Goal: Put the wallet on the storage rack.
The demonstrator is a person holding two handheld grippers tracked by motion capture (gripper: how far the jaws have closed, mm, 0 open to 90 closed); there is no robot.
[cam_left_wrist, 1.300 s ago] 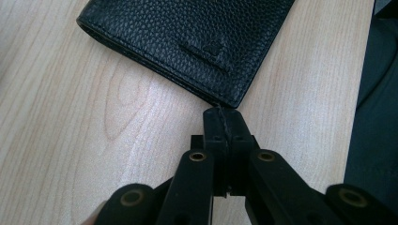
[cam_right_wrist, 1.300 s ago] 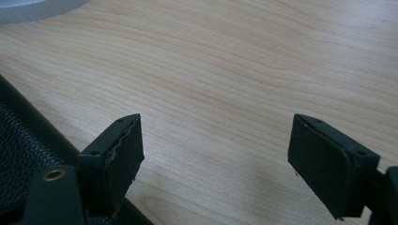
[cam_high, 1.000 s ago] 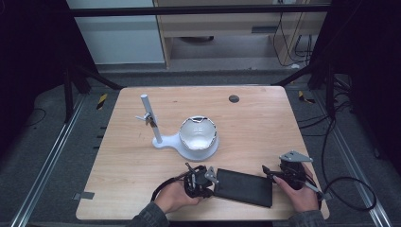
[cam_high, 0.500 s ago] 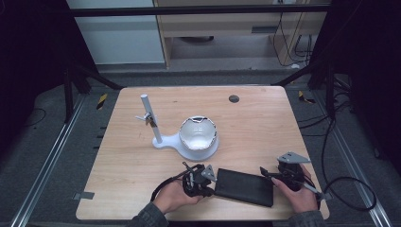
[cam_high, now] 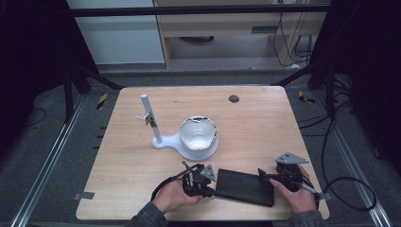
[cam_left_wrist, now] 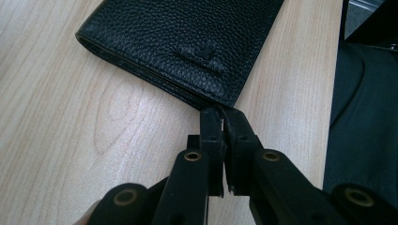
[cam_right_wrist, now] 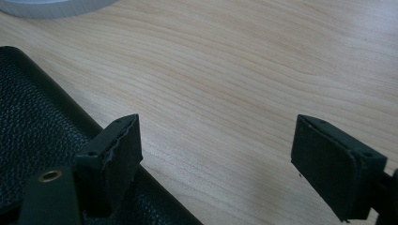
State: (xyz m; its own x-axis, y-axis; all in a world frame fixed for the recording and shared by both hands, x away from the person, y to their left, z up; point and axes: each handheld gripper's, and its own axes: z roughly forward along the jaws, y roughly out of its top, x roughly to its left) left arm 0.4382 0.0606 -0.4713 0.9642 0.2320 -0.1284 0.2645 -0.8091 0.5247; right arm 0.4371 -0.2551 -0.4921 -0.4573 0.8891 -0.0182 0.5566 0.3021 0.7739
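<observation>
A black wallet [cam_left_wrist: 187, 42] of pebbled, matt leather lies on a pale wooden table [cam_high: 265, 123] with smooth, fine grain. The left gripper [cam_left_wrist: 220, 115] has matt black plastic jaws with brass-coloured rivets. A white stand [cam_high: 191, 142] looks like smooth, slightly glossy plastic.

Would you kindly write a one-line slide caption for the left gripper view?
Left tool pinched shut on a corner of the black leather wallet lying on the wooden table.

One black wallet [cam_high: 245, 187] lies at the lower middle of the frame. Two grippers flank it, the left gripper [cam_high: 204, 178] and the right gripper [cam_high: 265, 176]. One white stand [cam_high: 163, 132] with one white bowl [cam_high: 197, 135] sits centre. One dark disc [cam_high: 233, 99] lies upper middle, all on one bench [cam_high: 265, 127].
</observation>
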